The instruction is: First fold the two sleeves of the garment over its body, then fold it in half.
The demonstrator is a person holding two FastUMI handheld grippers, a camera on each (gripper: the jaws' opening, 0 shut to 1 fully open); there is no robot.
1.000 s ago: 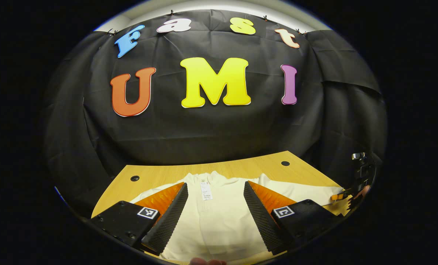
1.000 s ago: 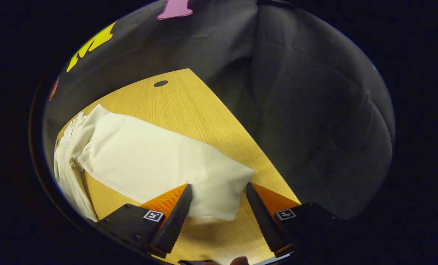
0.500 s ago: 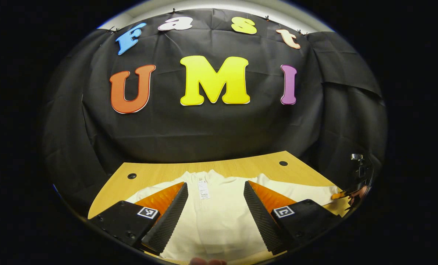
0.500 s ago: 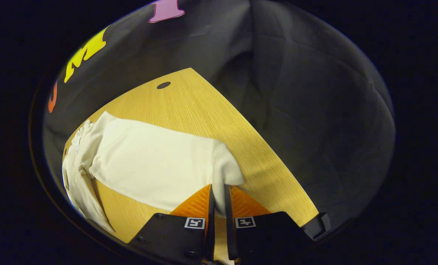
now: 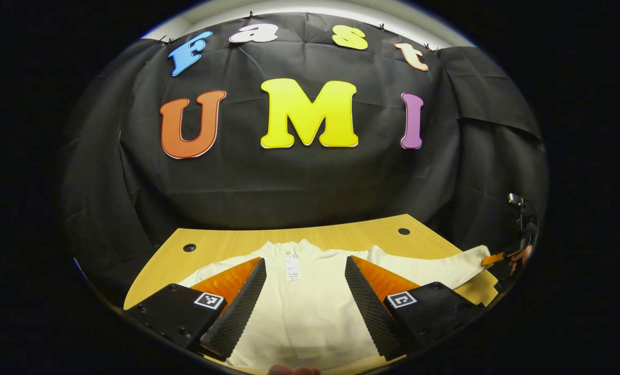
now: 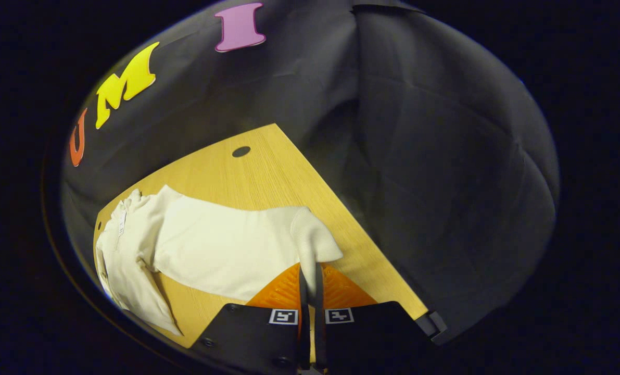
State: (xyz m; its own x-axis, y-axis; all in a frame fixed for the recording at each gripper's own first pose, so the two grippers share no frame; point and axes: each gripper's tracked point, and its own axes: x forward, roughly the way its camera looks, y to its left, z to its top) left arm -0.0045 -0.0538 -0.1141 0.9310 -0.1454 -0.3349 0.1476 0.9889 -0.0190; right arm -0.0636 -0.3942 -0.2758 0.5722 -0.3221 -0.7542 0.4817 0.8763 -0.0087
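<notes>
Cream knit garment (image 5: pixel 310 307) lies flat on the wood counter (image 6: pixel 268 172), collar toward the booth wall, body centred between the two cable holes. Its right sleeve (image 6: pixel 226 250) runs out sideways toward the counter's right edge.

Change vs. 1 s ago: the right gripper (image 6: pixel 310 276) had its jaws spread either side of the sleeve cuff (image 6: pixel 315 239); they're now pressed together on the cuff, fabric pinched between both fingers. Cuff end has risen off the counter and the sleeve has bunched slightly inward; in the left gripper view the sleeve tip (image 5: pixel 476 258) sits higher than before, lifted at the far right. Meaning: grasp is made and fold 1 (right sleeve over body) looks to be starting. Left sleeve not yet folded; halving step pending.

Left gripper (image 5: pixel 304 276): jaws wide apart, holding nothing, hovering above the garment body near the neck label (image 5: pixel 292 267). Contact w/ fabric can't be confirmed from this angle.
</notes>
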